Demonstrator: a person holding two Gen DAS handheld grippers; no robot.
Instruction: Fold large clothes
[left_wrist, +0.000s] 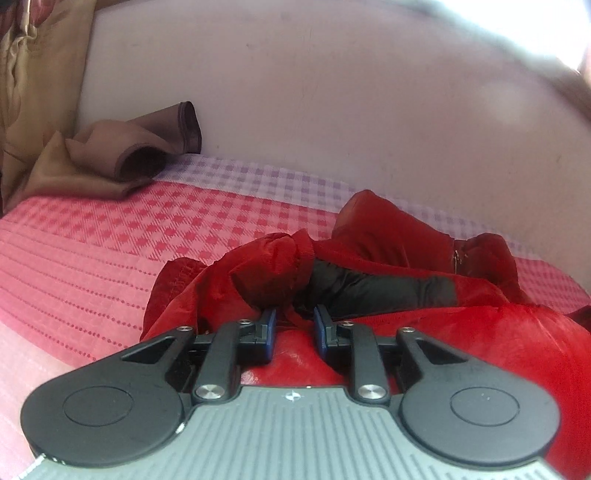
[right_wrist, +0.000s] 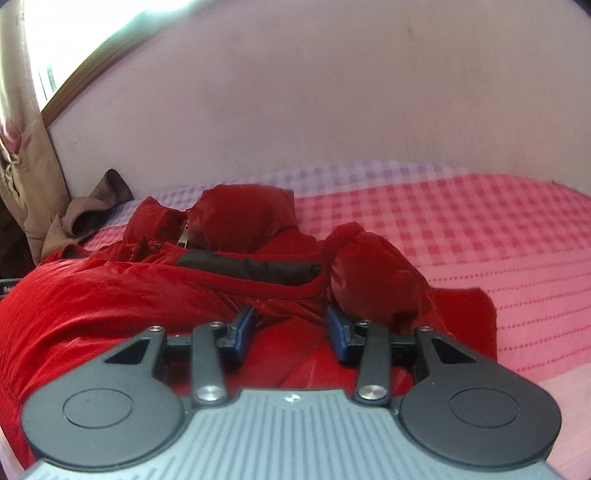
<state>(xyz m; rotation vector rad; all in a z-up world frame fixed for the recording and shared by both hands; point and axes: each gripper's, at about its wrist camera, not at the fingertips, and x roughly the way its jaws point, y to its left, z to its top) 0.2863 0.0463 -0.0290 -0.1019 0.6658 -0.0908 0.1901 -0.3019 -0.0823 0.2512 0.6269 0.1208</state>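
Red padded jacket (left_wrist: 424, 258), crumpled on a bed with a pink checked cover (left_wrist: 110, 251). Left hand-held gripper (left_wrist: 294, 325): jaws narrow, red fabric between them, grip uncertain. Right hand-held gripper (right_wrist: 290, 325): jaws parted over the jacket, grip uncertain. Brown cloth (left_wrist: 122, 151) by the wall.

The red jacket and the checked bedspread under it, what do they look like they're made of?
Red jacket: probably nylon or polyester shell, glossy, with bright highlights and puffy, crinkled folds; the inside looks black. Checked bedspread: seemingly woven cotton-like cloth, matte, with a visible textured weave and dotted stitch rows.
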